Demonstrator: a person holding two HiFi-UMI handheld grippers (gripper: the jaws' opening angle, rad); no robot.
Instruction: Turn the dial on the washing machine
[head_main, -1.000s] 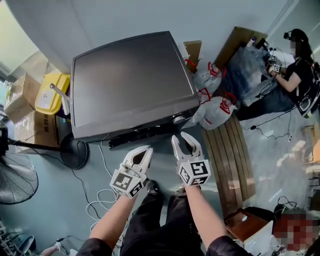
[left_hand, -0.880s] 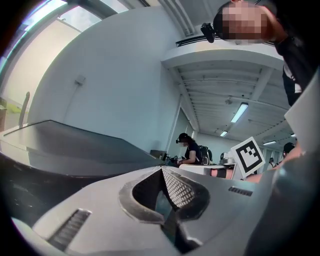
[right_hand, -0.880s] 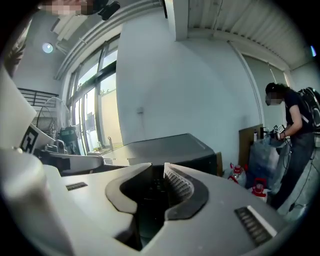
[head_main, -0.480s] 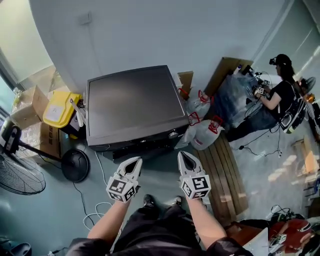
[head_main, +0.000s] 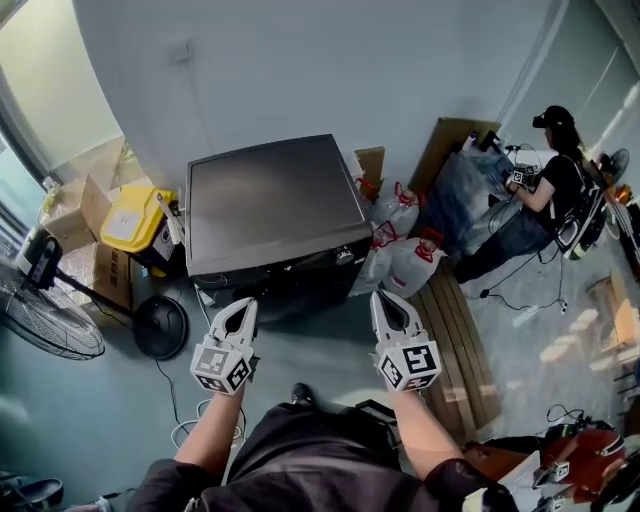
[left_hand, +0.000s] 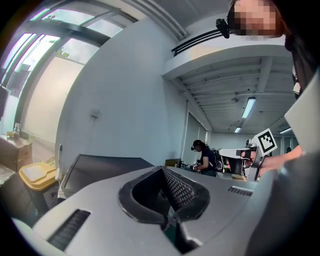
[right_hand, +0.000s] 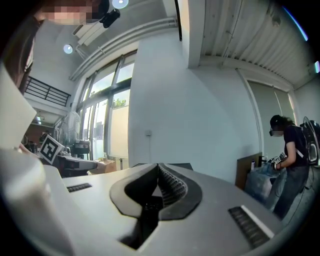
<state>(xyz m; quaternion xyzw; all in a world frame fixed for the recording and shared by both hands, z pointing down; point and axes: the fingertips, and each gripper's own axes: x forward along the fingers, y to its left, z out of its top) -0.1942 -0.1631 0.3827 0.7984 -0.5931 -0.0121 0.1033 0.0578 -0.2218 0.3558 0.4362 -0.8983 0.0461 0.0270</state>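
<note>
The washing machine is a dark, flat-topped box standing against the grey wall. A small pale knob shows at the right end of its front control strip. My left gripper and right gripper hang in the air in front of the machine, apart from it and touching nothing. Both are shut, jaws pressed together with nothing between them. In the left gripper view the left gripper points at the machine's lid. The right gripper points toward the wall above the machine.
A yellow bin and cardboard boxes stand left of the machine, with a floor fan nearer. White bags and a wooden pallet lie to its right. A person sits at the far right. Cables trail on the floor.
The view has pulled back from the machine, which now looks smaller and farther off. Both grippers have drawn back from its front panel. The right gripper's jaws have gone from spread to shut.
</note>
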